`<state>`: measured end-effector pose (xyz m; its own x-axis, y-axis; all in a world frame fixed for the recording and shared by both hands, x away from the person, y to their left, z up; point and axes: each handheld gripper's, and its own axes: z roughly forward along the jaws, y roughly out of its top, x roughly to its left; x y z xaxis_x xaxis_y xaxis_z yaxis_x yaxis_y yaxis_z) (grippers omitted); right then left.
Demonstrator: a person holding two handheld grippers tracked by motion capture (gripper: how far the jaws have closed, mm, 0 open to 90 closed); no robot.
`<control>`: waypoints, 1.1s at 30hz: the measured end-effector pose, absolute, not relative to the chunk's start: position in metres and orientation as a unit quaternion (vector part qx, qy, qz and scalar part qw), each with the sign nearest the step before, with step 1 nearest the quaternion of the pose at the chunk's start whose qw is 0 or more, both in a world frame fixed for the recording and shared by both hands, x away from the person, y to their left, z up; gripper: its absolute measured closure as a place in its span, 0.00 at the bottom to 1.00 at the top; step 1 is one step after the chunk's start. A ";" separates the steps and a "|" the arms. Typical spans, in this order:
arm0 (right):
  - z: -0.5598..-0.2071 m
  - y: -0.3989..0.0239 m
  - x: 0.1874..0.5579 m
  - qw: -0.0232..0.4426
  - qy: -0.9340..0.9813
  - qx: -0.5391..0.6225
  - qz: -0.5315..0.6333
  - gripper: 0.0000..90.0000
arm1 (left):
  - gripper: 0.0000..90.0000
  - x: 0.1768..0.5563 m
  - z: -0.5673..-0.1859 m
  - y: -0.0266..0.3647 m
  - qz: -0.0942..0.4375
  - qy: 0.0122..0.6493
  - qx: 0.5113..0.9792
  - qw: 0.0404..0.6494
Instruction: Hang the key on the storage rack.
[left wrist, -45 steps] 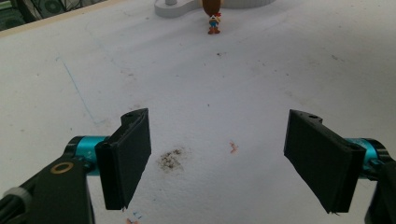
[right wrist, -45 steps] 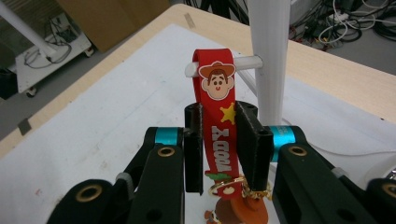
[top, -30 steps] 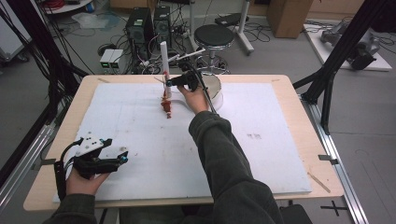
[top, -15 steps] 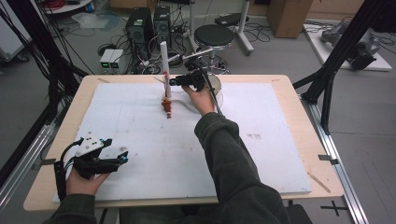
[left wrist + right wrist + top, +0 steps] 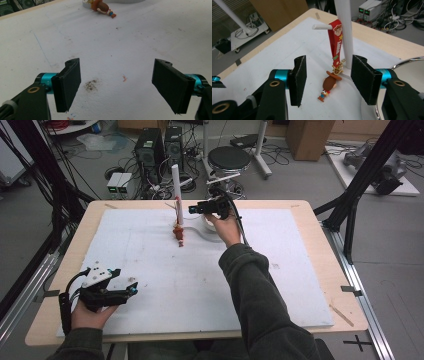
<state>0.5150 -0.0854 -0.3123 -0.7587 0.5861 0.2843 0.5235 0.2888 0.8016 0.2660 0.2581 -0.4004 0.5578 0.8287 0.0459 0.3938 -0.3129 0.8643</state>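
your work here looks all but finished: the keychain [image 5: 334, 72] hangs by its red strap [image 5: 336, 41] from the short white peg [image 5: 321, 26] that sticks out of the upright white post [image 5: 344, 32], with the little cowboy figure [image 5: 328, 86] at its lower end resting on the white mat [image 5: 165, 270] at the foot of the post. your right gripper [image 5: 328, 80] sits just in front of it, and its jaws have just been opening; the figure lies in the gap between them, but neither pad touches it, so the keychain is hanging free of you. what seems left is only to draw that hand clear without snagging the strap or knocking the post. your left gripper [image 5: 129, 291] rests near the front left corner of the mat, well apart from the stand, jaws spread wide with nothing between them, only a dark smudge [image 5: 91, 85] on the mat ahead. close to your right hand [image 5: 227, 227] stands a round shiny metal bowl [image 5: 409, 82], just beside the post's base, so mind it as you pull back. beyond the far edge of the table [image 5: 320, 250] are a black stool [image 5: 229, 157], computer cases [image 5: 159, 142] and loose cables on the floor, none of them in your path.
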 end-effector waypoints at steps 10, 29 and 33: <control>-0.319 -0.107 0.511 0.021 0.795 0.355 0.491 0.47 | 0.26 0.265 -0.401 0.259 0.250 0.401 0.770 0.429; -0.315 -0.125 0.494 0.019 0.788 0.350 0.505 0.31 | 0.26 0.262 -0.401 0.259 0.251 0.403 0.768 0.430; -0.311 -0.125 0.489 0.020 0.795 0.344 0.500 0.30 | 0.26 0.262 -0.401 0.260 0.254 0.403 0.766 0.432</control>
